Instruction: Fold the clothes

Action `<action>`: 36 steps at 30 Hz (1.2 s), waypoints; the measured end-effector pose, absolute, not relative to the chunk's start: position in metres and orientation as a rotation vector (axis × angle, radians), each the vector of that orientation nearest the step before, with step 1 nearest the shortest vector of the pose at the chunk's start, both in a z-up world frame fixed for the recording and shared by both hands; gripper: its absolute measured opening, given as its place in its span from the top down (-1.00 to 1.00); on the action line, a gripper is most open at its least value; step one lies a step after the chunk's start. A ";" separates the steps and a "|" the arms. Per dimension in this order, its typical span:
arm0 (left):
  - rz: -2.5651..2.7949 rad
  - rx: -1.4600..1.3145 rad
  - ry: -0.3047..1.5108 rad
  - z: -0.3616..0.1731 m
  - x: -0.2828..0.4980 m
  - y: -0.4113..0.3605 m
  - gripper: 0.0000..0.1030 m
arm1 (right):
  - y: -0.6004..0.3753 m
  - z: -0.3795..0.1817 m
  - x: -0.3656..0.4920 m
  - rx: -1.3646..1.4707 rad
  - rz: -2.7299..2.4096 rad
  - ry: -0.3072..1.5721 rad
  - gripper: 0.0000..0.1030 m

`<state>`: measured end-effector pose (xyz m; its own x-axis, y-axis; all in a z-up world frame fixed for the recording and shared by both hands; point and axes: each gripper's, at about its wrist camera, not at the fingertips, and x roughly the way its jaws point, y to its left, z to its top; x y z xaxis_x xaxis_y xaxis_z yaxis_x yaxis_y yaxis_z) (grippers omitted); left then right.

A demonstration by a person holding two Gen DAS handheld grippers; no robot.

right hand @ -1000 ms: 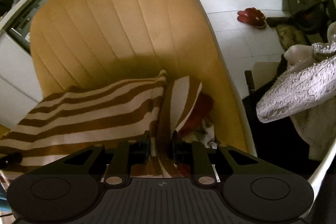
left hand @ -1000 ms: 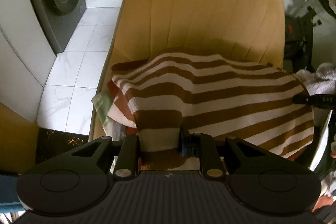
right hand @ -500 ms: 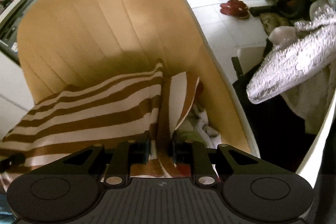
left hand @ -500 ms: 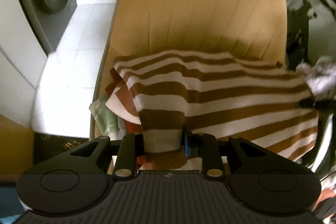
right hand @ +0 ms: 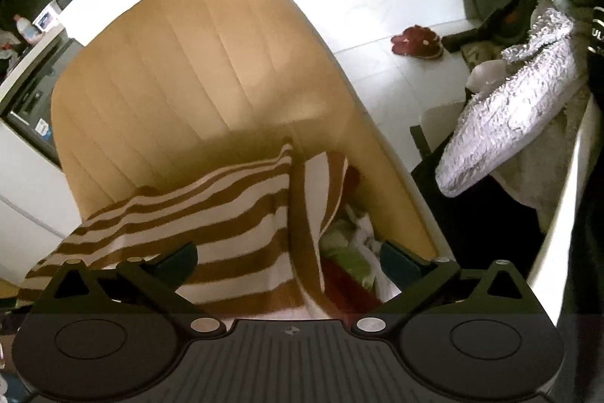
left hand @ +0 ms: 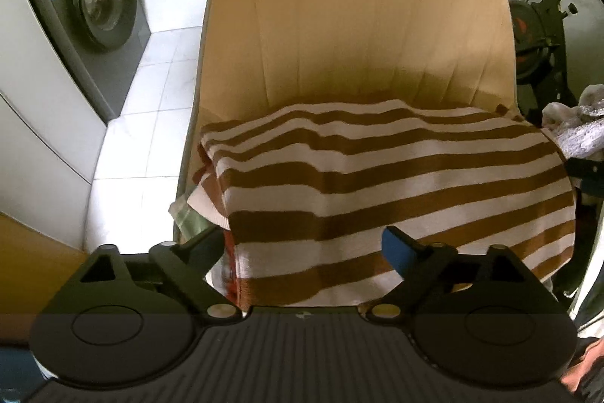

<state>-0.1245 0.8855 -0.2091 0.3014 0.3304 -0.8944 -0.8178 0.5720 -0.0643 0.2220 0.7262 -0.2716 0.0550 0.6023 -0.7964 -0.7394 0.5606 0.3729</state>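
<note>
Both wrist views: near, above chair [left hand: 358,25].

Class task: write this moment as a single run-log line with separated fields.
left hand-held gripper: open | right hand-held gripper: open | striped sweater: folded, lying on tan chair | held: nothing

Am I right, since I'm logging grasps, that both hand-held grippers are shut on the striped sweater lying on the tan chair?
Not quite. Both are open: the left hand-held gripper and right hand-held gripper have fingers spread wide in their wrist views, gripping nothing. The striped sweater does lie on the tan chair.
</note>
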 end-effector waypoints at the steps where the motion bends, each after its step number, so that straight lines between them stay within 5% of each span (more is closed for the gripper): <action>1: 0.826 -0.569 0.991 -0.207 -0.123 0.884 -0.88 | 0.725 -0.268 0.221 -0.155 1.026 1.127 -0.99; 18: 0.908 -0.471 0.919 -0.146 -0.106 0.824 -0.97 | 0.687 -0.201 0.163 -0.456 0.982 0.860 -0.98; 31: 1.063 -0.674 0.902 -0.125 -0.137 0.731 -0.98 | 0.633 -0.177 0.136 -0.534 1.179 0.878 -0.98; 36: 1.071 -0.546 0.929 -0.105 -0.144 0.699 -0.98 | 0.600 -0.161 0.100 -0.555 1.149 0.810 -0.98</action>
